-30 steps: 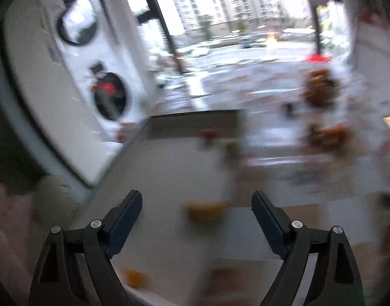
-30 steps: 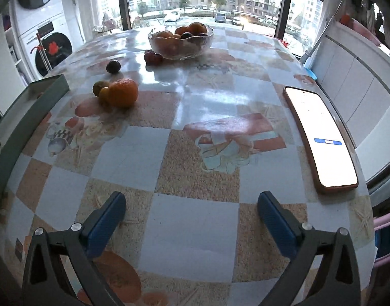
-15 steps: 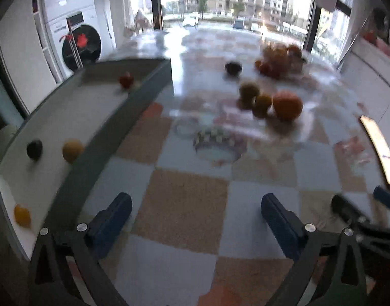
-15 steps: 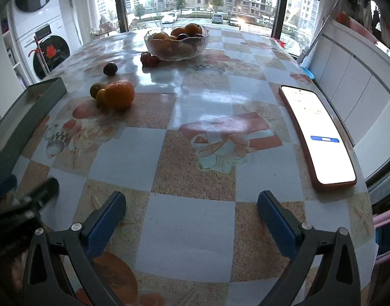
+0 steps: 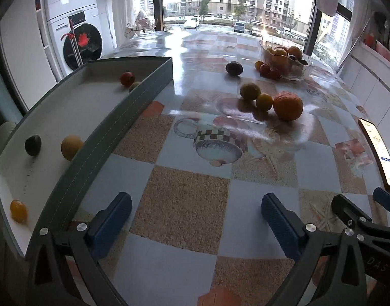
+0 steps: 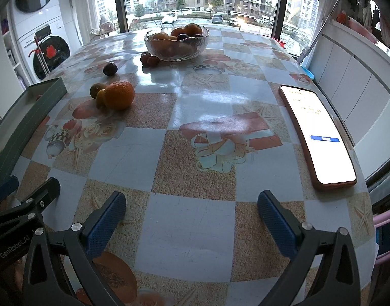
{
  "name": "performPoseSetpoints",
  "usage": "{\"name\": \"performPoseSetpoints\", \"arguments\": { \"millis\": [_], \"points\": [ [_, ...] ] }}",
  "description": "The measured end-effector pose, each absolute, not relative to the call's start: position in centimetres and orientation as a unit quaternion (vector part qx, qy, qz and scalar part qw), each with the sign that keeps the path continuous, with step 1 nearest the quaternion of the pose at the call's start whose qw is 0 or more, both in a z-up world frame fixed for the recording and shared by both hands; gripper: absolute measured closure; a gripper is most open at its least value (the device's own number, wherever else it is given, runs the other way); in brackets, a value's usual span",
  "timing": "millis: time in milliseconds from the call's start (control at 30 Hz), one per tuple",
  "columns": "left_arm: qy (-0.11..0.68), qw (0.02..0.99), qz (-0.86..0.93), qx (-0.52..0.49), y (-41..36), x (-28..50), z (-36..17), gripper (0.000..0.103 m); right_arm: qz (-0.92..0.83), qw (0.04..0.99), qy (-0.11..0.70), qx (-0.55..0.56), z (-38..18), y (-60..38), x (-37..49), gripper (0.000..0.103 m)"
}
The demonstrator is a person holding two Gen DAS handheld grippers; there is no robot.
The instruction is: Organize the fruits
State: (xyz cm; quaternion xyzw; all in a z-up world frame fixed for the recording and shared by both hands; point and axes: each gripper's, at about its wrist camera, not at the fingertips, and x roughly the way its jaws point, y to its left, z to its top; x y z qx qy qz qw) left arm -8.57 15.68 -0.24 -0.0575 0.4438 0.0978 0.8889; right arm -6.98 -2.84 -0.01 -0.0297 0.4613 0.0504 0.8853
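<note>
A green-walled tray (image 5: 133, 97) at the table's left holds several small fruits: a red one (image 5: 126, 78), a dark plum (image 5: 33, 144), a yellow fruit (image 5: 71, 147) and a small orange one (image 5: 18, 211). On the table lie a big orange (image 5: 287, 105) (image 6: 119, 94), two small citrus (image 5: 250, 91), a dark plum (image 5: 234, 68) (image 6: 110, 68) and small red fruits (image 6: 149, 58) beside a glass bowl (image 6: 176, 48) full of fruit. My left gripper (image 5: 196, 215) hovers open and empty over the near table beside the tray. My right gripper (image 6: 191, 213) is open and empty too.
A lit phone (image 6: 319, 132) in an orange case lies near the table's right edge. Washing machines (image 5: 77, 40) stand left of the table, white cabinets (image 6: 352, 76) on the right. The patterned tablecloth (image 6: 189, 163) shows bare between the grippers and the fruit.
The left gripper swung from over the tray to the right and down, now over the tablecloth, with its jaws wider. It has come into the right wrist view's left edge. The right gripper stayed put.
</note>
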Motion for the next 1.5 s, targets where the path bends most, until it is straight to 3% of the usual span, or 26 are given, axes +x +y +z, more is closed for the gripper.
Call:
{"name": "performPoseSetpoints", "arguments": {
  "millis": [1500],
  "points": [
    [0.441,0.891,0.093,-0.058,15.69,-8.55,-0.39,0.001,0.046,0.886,0.46,-0.028,0.0,-2.79,-7.04,0.0]
  ]
}}
